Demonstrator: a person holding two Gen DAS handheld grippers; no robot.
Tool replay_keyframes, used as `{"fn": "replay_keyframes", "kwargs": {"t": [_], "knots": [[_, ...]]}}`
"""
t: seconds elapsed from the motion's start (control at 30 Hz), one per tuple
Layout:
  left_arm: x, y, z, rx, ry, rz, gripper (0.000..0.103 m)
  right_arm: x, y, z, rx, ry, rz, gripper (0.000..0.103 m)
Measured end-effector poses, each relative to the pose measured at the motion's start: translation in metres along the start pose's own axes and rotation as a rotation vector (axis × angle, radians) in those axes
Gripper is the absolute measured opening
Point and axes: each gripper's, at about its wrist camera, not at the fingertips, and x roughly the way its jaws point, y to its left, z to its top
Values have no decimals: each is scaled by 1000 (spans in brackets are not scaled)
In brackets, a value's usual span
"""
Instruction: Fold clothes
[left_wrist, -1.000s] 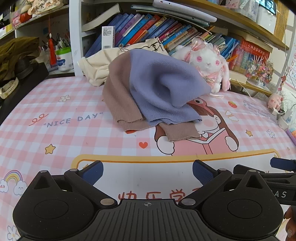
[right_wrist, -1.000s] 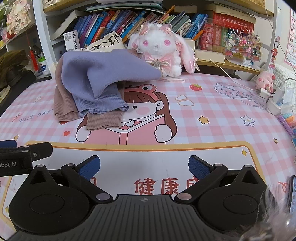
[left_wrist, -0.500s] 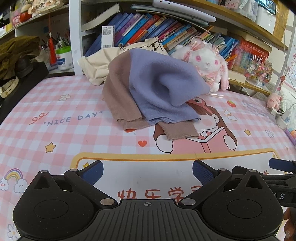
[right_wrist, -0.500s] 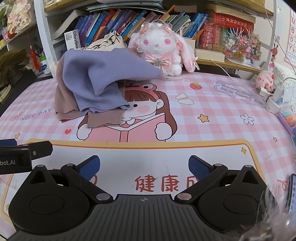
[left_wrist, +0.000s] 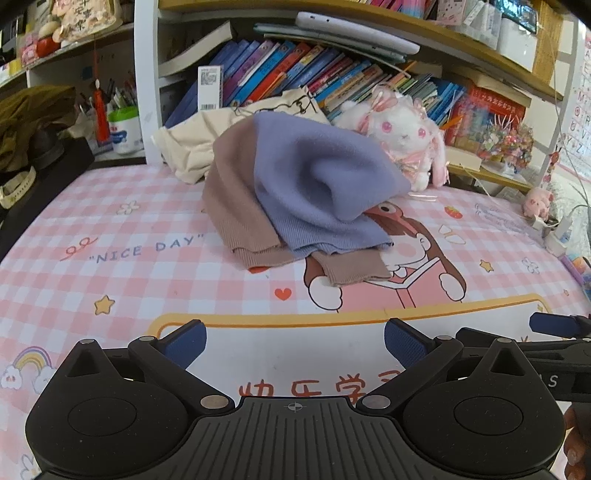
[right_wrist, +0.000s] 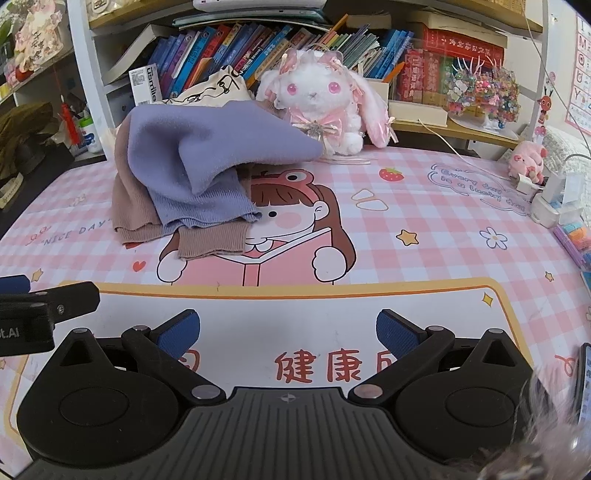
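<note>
A crumpled lavender knit garment (left_wrist: 325, 192) (right_wrist: 207, 166) lies heaped on a brown knit garment (left_wrist: 236, 210) (right_wrist: 129, 206) at the far middle of the pink checked mat (left_wrist: 110, 266) (right_wrist: 424, 229). A brown cuff (left_wrist: 351, 269) (right_wrist: 210, 242) sticks out toward me. My left gripper (left_wrist: 293, 339) hovers open over the mat's white panel, well short of the heap, with nothing between its blue pads. My right gripper (right_wrist: 288, 330) is open too, beside the left one and equally far from the clothes.
A cream cloth bag (left_wrist: 207, 147) lies behind the heap against the bookshelf (left_wrist: 295, 74). A white plush rabbit (left_wrist: 402, 140) (right_wrist: 325, 107) sits right of the clothes. A small pink pig toy (right_wrist: 526, 158), chargers and cables (right_wrist: 554, 199) crowd the right edge. Dark clothing (left_wrist: 33, 122) lies at the far left.
Both grippers have edged slightly forward toward the clothes heap; the jaws stay open and the garments have not moved.
</note>
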Motion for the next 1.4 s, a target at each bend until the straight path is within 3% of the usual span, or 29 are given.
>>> {"fn": "replay_keyframes", "kwargs": {"t": [0.37,0.67,0.97,1.4], "knots": [[-3,13,4,104,-42,-22,103,-8,27,1,26,-39,-103,103],[-3,26,5,199,-71,-93,103,-15,54,2,45,-55,-172,103],[8,34,7,165,-43,-137,103,-7,60,5,47,-11,-184,103],[17,6,4,130,-3,-72,103,-1,23,4,32,-24,-134,103]]}}
